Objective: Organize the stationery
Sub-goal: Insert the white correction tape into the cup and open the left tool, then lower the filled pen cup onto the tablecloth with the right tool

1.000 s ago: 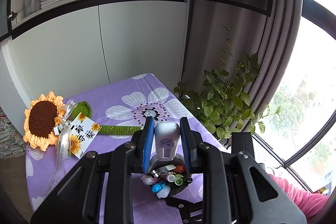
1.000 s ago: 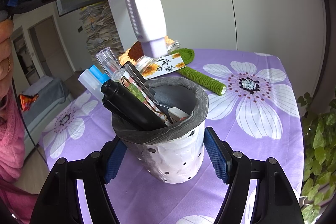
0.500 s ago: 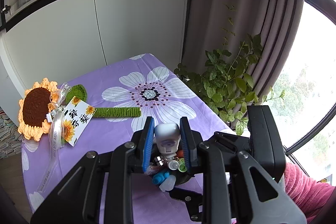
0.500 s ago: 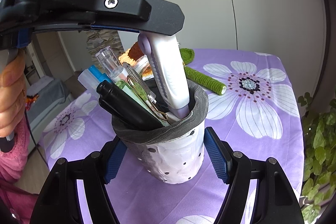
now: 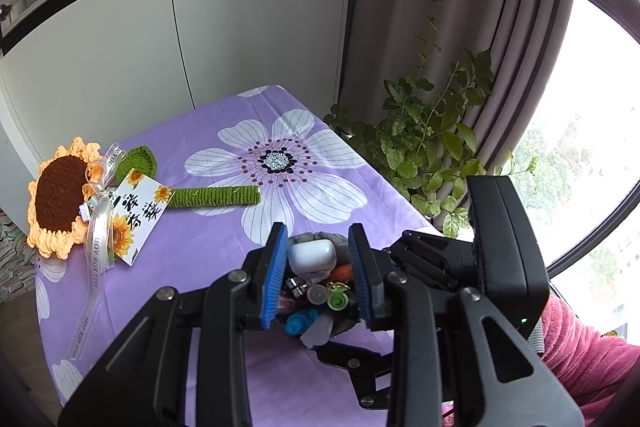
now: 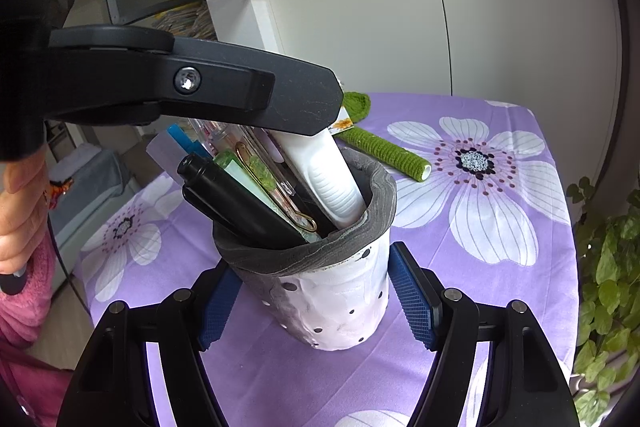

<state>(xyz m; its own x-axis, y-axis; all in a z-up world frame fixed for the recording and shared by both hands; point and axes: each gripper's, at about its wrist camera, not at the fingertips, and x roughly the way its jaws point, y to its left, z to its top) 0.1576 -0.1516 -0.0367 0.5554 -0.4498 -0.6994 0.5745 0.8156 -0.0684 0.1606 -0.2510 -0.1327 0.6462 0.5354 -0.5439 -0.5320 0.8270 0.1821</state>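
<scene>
Jaws of my left gripper [image 5: 318, 267] have just been opening, and the white utility knife [image 6: 326, 175] stands loose between them inside the pen holder [image 6: 332, 291]. Right gripper [image 6: 316, 301] clamps that holder on the purple tablecloth [image 5: 224, 227].

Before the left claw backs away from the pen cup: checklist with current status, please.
1. White ridged plastic cutter inside the white dotted fabric pen cup: ok, its lower end is below the grey rim.
2. Left claw released: ok, its jaws have just been opening and a gap shows beside the cutter.
3. Right claw steadying the cup: ok, pads are against both sides.
4. Cup upright on the purple flowered tablecloth: ok.
5. Cutter settled on the cup's bottom: cannot tell, hidden.
6. Left claw clear of the black marker: cannot tell.
</scene>
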